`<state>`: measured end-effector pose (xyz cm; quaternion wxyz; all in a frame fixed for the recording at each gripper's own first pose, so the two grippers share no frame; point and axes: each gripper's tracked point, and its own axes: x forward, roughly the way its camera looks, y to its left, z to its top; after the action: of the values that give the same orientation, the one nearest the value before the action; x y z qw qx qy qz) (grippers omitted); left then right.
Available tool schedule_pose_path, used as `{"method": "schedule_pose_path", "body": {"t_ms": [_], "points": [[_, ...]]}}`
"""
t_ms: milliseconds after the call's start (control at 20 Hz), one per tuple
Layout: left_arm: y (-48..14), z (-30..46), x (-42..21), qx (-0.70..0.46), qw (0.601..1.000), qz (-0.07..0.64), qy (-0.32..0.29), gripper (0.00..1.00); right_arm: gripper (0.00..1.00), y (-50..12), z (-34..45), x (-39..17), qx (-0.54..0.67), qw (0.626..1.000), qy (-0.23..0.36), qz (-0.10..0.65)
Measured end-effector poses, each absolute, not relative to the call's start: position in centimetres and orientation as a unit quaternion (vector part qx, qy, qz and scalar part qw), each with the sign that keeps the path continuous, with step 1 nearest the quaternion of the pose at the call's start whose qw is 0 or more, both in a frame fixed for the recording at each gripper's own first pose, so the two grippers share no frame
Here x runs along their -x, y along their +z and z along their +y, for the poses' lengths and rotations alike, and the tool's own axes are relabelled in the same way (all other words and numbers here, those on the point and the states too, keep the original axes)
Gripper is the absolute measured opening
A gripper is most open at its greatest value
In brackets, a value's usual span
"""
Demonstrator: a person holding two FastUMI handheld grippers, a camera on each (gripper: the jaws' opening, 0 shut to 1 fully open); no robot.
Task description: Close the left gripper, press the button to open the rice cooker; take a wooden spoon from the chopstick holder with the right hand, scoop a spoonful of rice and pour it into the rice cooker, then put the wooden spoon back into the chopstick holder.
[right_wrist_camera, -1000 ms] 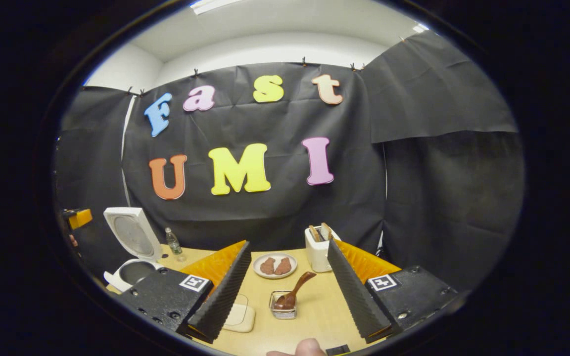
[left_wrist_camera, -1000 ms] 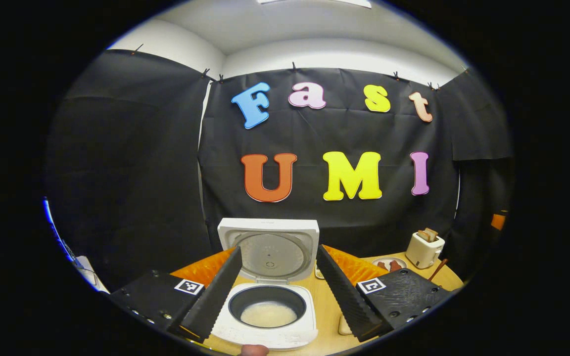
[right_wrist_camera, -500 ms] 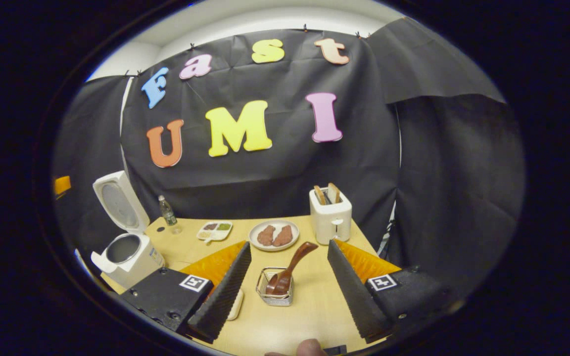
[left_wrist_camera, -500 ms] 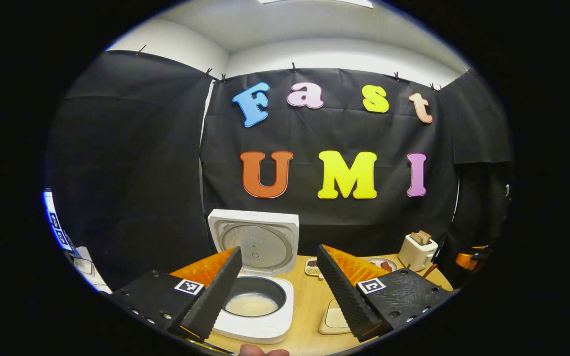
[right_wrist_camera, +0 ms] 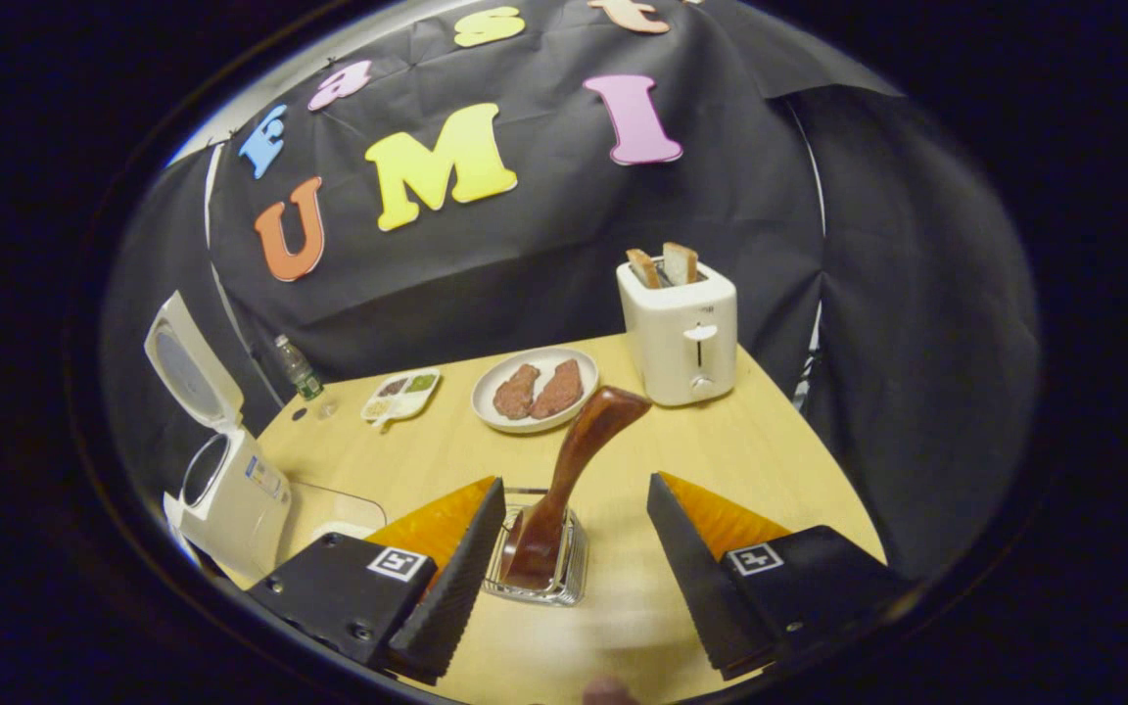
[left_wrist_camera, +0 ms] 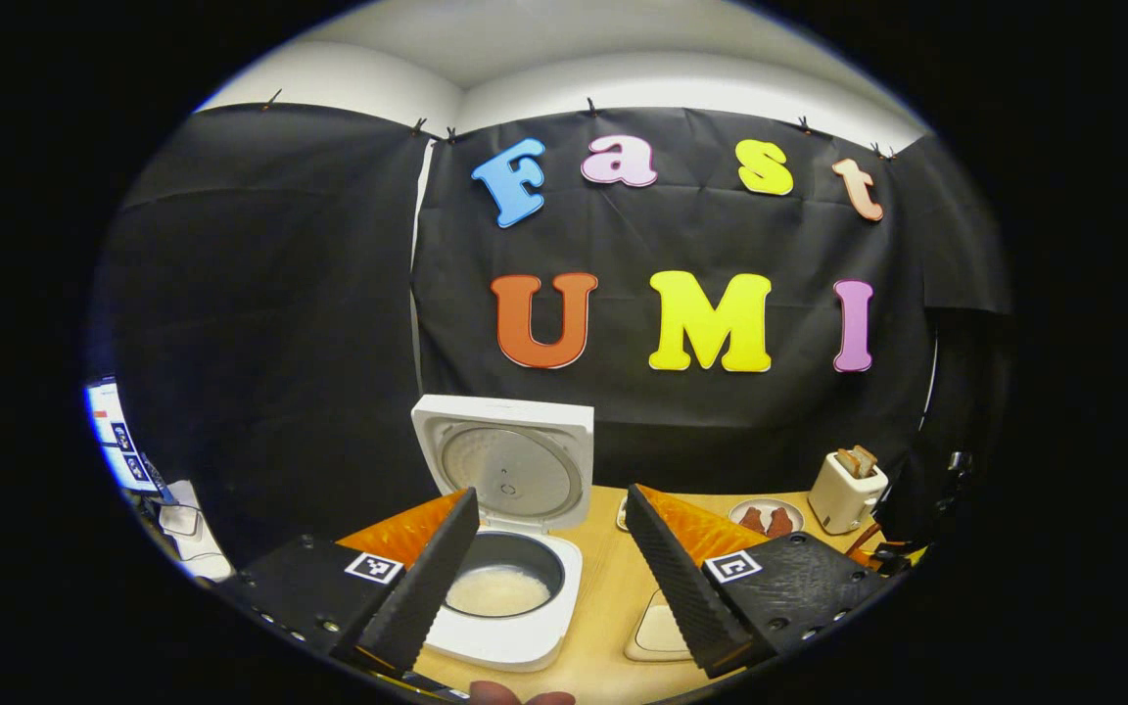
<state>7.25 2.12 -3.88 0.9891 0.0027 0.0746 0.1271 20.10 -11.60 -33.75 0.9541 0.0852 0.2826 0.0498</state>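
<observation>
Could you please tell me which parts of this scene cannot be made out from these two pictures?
- Left gripper view: the shallow beige dish is partly hidden by the left gripper's finger.
- Right gripper view: the dark wooden spoon has its bowl sunk in the wire chopstick holder, so any load is unclear.
- Right gripper view: the small divided tray holds items too small to identify.

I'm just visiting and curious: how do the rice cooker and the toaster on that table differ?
The rice cooker stands with its lid swung up, its dark inner pot showing something pale inside; the toaster has no lid, just two bread slices sticking out of its top slots. The rice cooker is squat, the toaster upright. Both are white and stand on the wooden table.
</observation>
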Motion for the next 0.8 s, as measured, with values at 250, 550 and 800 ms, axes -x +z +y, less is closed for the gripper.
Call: {"method": "schedule_pose_path", "body": {"t_ms": [250,550,800], "points": [[-4.4,1.9,-7.3,0.001,0.985,0.09,0.149,0.96,0.81,-36.6,-11.2,-22.9,-0.091,0.947,0.063,0.3],[-5.7,1.0,-6.8,-0.012,0.981,0.115,0.154,0.96,0.55,-36.7,-10.3,-23.8,-0.095,0.945,0.087,0.302],[-5.4,1.3,-6.3,-0.007,0.983,0.108,0.149,0.97,0.29,-36.4,-9.5,-23.1,-0.114,0.94,0.094,0.307]]}}
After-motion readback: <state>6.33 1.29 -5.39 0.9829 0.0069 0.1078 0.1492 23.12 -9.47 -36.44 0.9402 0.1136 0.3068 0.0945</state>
